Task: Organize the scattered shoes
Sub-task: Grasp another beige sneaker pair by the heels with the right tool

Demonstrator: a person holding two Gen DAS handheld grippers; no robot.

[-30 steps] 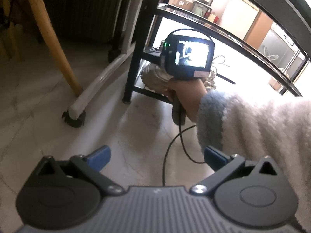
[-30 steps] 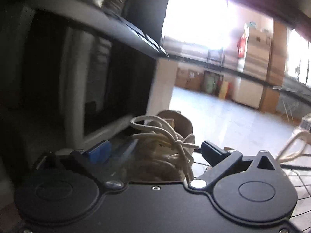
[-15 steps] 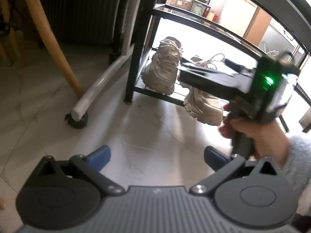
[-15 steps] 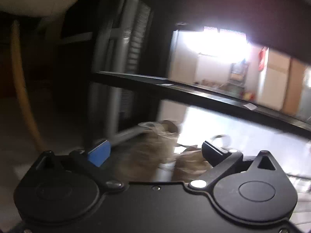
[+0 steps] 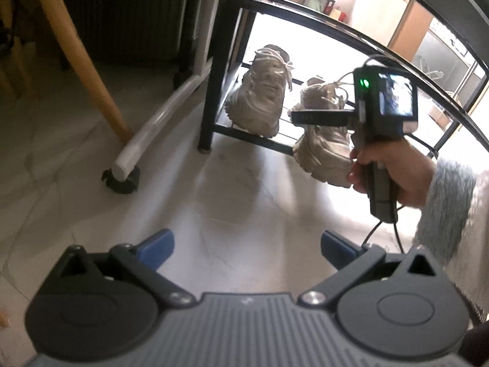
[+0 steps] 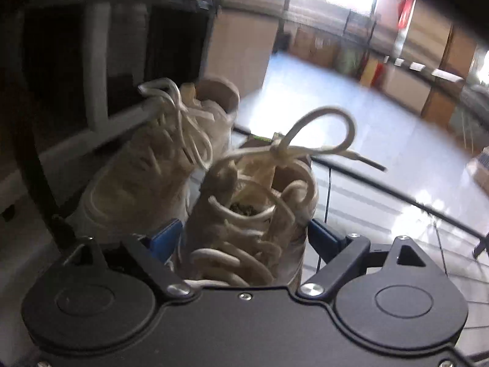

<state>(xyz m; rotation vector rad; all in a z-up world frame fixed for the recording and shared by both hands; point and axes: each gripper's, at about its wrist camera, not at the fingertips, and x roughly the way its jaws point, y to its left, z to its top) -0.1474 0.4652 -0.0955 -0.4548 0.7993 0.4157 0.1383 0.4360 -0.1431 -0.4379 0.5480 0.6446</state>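
On the black metal rack's [image 5: 253, 136] bottom shelf, two beige lace-up sneakers sit side by side; the right sneaker [image 6: 253, 214] lies between your right gripper's [image 6: 244, 238] closing jaws, heel overhanging. Your left gripper [image 5: 246, 249] hangs spread, empty.

- A black metal shoe rack [image 5: 211, 98] with thin wire shelves stands upper centre of the left wrist view, on pale marbled floor tiles [image 5: 220, 214].
- A beige chunky lace-up sneaker [image 5: 259, 91] sits on its lowest shelf.
- A second matching beige sneaker [image 5: 324, 143] just right of it overhangs the front rail.
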